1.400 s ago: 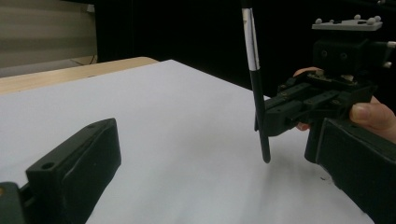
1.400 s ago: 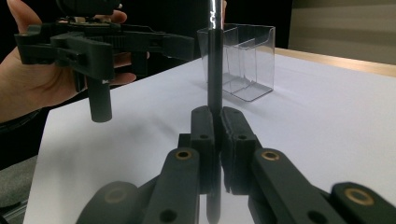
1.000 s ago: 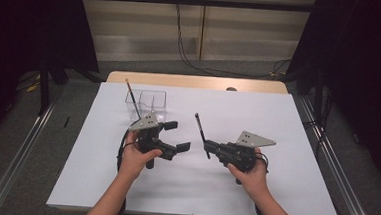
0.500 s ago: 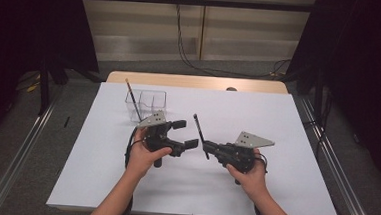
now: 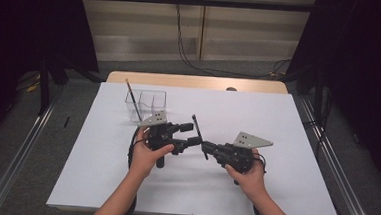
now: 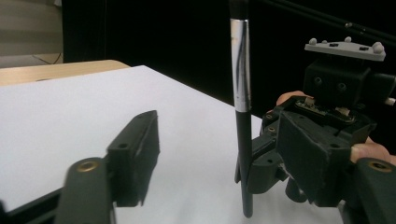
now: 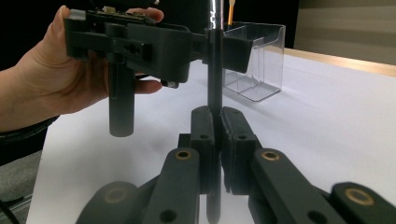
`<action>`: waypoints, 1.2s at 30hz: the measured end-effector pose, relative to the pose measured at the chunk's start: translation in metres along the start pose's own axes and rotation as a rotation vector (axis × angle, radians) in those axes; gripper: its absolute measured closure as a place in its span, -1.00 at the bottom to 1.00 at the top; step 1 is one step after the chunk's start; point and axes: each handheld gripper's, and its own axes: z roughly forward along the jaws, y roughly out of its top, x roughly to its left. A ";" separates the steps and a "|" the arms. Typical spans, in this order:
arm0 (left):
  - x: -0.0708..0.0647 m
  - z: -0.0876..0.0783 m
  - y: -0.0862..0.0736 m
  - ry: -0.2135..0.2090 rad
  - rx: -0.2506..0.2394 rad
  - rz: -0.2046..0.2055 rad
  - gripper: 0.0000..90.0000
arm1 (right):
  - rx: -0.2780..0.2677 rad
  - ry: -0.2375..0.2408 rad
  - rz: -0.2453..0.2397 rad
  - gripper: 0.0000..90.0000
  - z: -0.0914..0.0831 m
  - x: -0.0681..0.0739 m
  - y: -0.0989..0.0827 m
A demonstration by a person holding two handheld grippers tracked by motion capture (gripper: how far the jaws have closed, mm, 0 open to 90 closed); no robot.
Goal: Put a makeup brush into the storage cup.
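At table centre, over the white sheet (image 5: pixel 276 143), the left gripper (image 5: pixel 189 135) now sits right next to the right gripper (image 5: pixel 207 147); 1.0 s ago there was a clear gap between the 2, and 0.5 s ago it was already narrowing. The left hand (image 5: pixel 148 152) has moved in toward the right, while the right hand (image 5: pixel 244 173) has hardly moved.

Meaning for the work: this looks like a handover of the black brush (image 5: pixel 199 135). The left gripper is lined up to take it but has not taken it yet.

Brush: held in the right gripper, jaws pressed together on the lower handle. In the right gripper view the shaft (image 7: pixel 215 74) rises straight up from between the 2 jaws, its bottom end hanging just below them, above the sheet. In the left gripper view the brush (image 6: pixel 243 140) stands upright with a silver ferrule, between the left gripper's 2 parted jaws. Cannot tell whether either jaw touches the shaft; the near jaw is clearly apart from it.

Pose: left forearm enters from bottom centre and angles up, gripper pointing right. Right forearm enters from bottom right, gripper pointing left and slightly up. The 2 grippers face each other almost tip to tip.

Also noted: a clear divided holder (image 5: pixel 146 104) stands behind the left gripper, with 1 thin brush (image 5: pixel 133 99) leaning in it. Probable destination, judged from layout
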 end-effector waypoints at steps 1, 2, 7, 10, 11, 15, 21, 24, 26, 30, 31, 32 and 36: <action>0.000 0.000 0.000 0.001 0.005 0.008 -0.19 | 0.003 0.001 0.001 0.87 0.000 0.001 0.000; 0.001 0.001 0.000 0.004 0.010 0.011 -0.19 | 0.001 0.001 -0.001 0.87 0.001 0.001 0.000; 0.000 0.002 -0.001 -0.011 0.007 0.024 -0.08 | 0.003 0.001 -0.005 0.87 0.001 0.001 0.000; -0.001 0.003 -0.001 -0.018 0.001 0.018 -0.01 | 0.007 0.003 -0.004 0.87 0.002 0.001 -0.001; -0.001 0.003 -0.001 -0.020 0.001 0.011 0.02 | 0.008 0.003 -0.006 0.87 0.002 0.002 -0.001; -0.002 0.005 -0.001 -0.030 -0.010 -0.003 0.14 | 0.010 -0.002 -0.006 0.87 0.003 0.002 -0.001; -0.003 0.005 -0.002 -0.048 -0.019 -0.008 0.31 | 0.010 -0.001 -0.005 0.87 0.003 0.002 -0.001; -0.002 0.005 -0.003 -0.052 -0.024 -0.013 0.37 | 0.011 -0.004 -0.006 0.87 0.003 0.002 -0.002; -0.002 0.005 -0.003 -0.051 -0.025 -0.020 0.42 | 0.010 -0.007 -0.006 0.87 0.003 0.002 -0.002; -0.003 0.005 -0.005 -0.060 -0.030 -0.029 0.50 | 0.003 -0.012 -0.004 0.87 0.003 0.002 -0.001; -0.003 0.005 -0.005 -0.059 -0.031 -0.030 0.52 | 0.001 -0.013 -0.004 0.87 0.002 0.002 -0.001; -0.003 0.005 -0.006 -0.059 -0.030 -0.032 0.54 | -0.002 -0.015 -0.005 0.87 0.002 0.002 -0.001; -0.003 0.006 -0.006 -0.067 -0.040 -0.033 0.65 | -0.006 -0.013 -0.003 0.87 0.002 0.002 -0.001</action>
